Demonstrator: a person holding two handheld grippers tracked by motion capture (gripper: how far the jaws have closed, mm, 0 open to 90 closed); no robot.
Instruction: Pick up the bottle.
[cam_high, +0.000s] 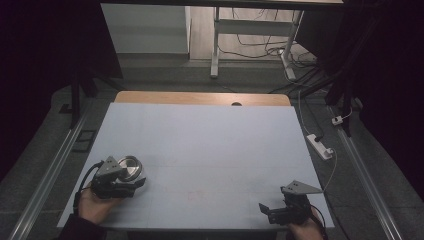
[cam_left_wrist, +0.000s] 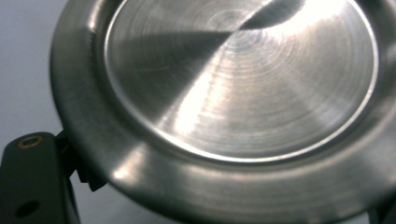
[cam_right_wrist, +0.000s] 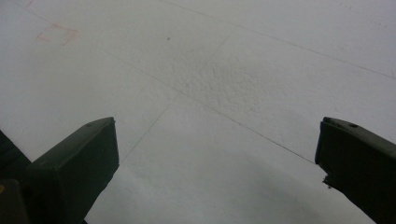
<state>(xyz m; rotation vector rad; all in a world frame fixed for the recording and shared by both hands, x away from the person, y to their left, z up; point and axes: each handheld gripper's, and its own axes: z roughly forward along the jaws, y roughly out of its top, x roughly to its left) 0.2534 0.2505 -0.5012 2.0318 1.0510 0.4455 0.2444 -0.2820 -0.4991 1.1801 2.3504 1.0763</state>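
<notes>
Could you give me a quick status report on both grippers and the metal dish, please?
Left gripper at the steel dish, grip unconfirmed. Right gripper open, over bare table. Nothing in the way.

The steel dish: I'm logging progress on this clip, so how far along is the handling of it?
Early or midway, as far as can be told. Done: the left gripper has closed on the rim of the steel dish at the table's near left. In hand: that grip, the rim lying across the jaws in the left gripper view. Left: moving or setting the dish somewhere; the right gripper waits open over bare table.
</notes>
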